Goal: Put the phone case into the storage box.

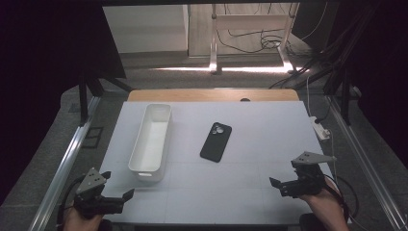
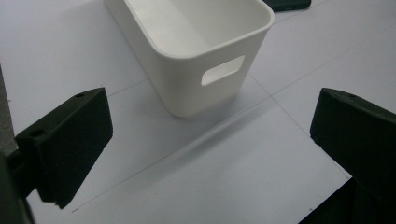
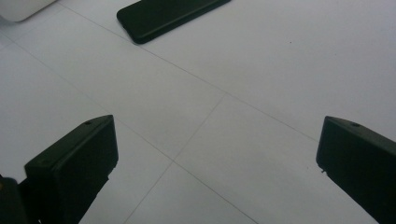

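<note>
From up high, the left tongs (image 1: 117,185) sit at the near left corner of the white desk (image 1: 260,144), jaws wide apart, holding nothing. Just past them stands a long white bin (image 1: 151,142), open on top. In the mid of the desk lies a black phone (image 1: 216,141), back side up w/ its camera bumps showing, well apart from both tongs. The right tongs (image 3: 217,154) rest at the near right edge, jaws wide apart too, nothing in them.

The left gripper view shows what the high one can't: a cut-out handle hole in the bin's (image 2: 196,51) near end. The phone (image 2: 286,4) there is only a dark sliver at the top, cut off.

In the right gripper view the phone (image 3: 170,16) lies far ahead, its top end cut off. A bit of the bin (image 3: 23,8) pokes in at the top left corner, too little to make out.
</note>
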Demonstrator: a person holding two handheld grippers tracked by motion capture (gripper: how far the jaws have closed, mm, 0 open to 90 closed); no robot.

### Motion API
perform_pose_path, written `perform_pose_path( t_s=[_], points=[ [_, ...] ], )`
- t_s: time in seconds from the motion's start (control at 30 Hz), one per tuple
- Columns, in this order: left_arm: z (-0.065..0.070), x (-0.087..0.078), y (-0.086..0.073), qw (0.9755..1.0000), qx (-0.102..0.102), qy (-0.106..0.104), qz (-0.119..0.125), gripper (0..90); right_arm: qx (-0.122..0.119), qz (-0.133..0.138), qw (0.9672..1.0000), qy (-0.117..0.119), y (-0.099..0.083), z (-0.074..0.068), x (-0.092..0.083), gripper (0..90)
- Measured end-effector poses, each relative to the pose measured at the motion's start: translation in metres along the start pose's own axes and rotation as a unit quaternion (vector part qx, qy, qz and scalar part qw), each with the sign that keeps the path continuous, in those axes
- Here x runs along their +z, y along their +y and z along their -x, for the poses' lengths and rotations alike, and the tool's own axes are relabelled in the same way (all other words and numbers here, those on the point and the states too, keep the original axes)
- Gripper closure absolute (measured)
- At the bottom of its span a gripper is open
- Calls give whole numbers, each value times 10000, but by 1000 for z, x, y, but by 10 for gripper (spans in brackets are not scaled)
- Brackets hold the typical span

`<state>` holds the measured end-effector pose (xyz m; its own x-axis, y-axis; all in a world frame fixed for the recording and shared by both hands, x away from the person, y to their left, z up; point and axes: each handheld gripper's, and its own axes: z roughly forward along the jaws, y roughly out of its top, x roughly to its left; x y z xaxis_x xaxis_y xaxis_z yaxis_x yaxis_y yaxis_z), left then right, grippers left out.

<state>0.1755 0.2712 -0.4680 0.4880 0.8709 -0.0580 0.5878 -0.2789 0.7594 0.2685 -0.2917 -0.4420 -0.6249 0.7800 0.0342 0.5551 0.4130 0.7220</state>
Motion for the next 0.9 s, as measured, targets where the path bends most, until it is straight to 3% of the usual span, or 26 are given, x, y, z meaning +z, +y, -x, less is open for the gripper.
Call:
perform_pose_path(
  t_s=[0.4,0.9],
  points=[
    [-3,-1,0,9999,-78,-109,20,10,-12,27,9999,170,13,2,5,0],
    [-4,-1,-1,9998,-133,-129,39,8,-215,-87,9995,204,31,3,22,0]
  ],
)
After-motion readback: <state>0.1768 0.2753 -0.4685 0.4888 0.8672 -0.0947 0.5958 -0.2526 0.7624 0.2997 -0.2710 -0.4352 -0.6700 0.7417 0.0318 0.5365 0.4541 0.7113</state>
